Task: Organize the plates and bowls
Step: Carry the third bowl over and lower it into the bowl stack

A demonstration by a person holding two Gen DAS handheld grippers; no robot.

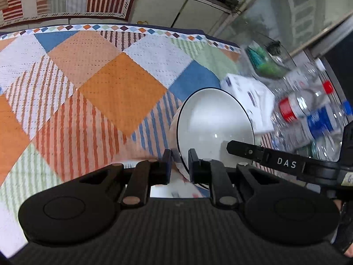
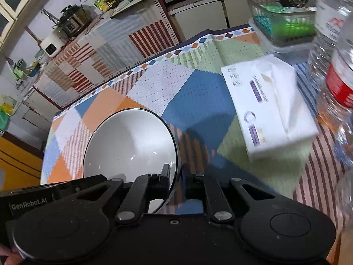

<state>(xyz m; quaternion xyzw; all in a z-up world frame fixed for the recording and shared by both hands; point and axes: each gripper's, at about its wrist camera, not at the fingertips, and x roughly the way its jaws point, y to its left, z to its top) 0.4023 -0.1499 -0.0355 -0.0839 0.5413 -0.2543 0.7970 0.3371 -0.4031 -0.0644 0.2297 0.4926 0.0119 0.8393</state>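
The left tongs (image 1: 179, 163) and right tongs (image 2: 175, 177) each clamp the rim of the white bowl (image 2: 130, 143), opposite sides, above the patchwork-clothed table (image 1: 99, 84).

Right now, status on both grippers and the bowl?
Left gripper, right gripper shut on bowl rim. Tissue box, bottles close beside.

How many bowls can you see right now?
1. The white bowl is over the patterned tablecloth, with the left gripper on one rim side and the right gripper on the other. Others may be out of view.
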